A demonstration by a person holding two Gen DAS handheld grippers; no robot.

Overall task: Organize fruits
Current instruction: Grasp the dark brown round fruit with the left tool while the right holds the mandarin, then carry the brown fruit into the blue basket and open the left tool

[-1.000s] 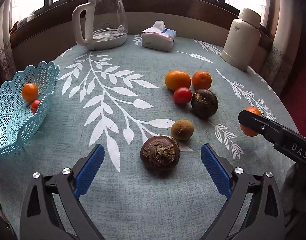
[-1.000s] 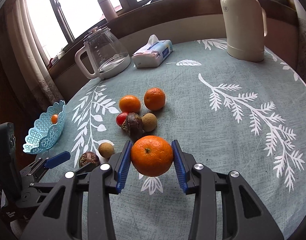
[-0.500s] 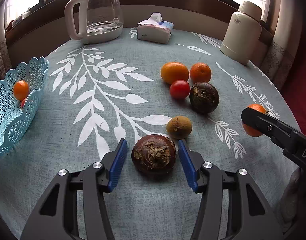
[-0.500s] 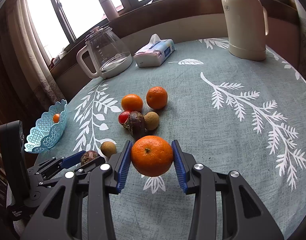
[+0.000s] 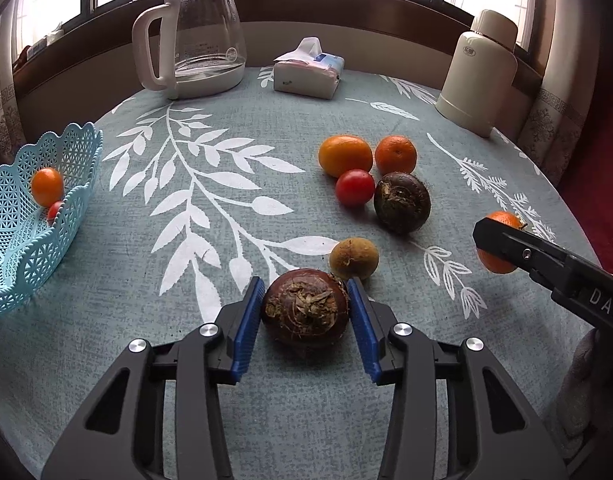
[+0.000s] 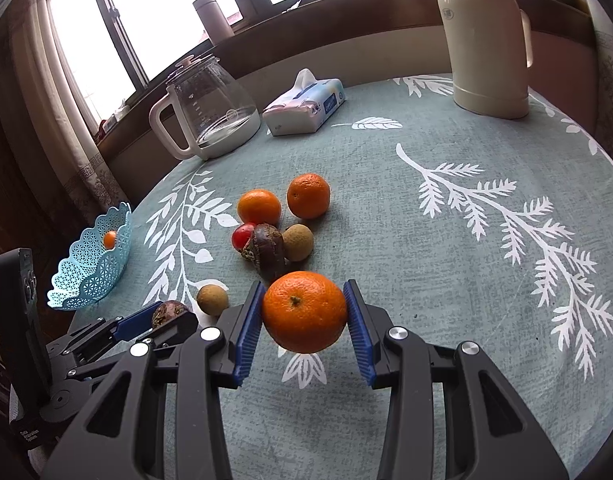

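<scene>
Between left hand-held gripper (image 5: 306, 312) pads: brown fruit (image 5: 305, 312), pinched; right hand-held gripper (image 6: 304, 312) pinches orange (image 6: 304, 311).

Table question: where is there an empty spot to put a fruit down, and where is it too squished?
Bare cloth lies between the blue basket and the fruit cluster, and again between the thermos and the orange in the right gripper. It is crowded around the cluster and the left gripper, shut on a brown fruit.

A home dining corner: round clothed table (image 5: 146, 360) by curtained windows (image 6: 154, 4), with kettle (image 5: 194, 36), tissues (image 5: 308, 72), thermos (image 5: 482, 72).
</scene>
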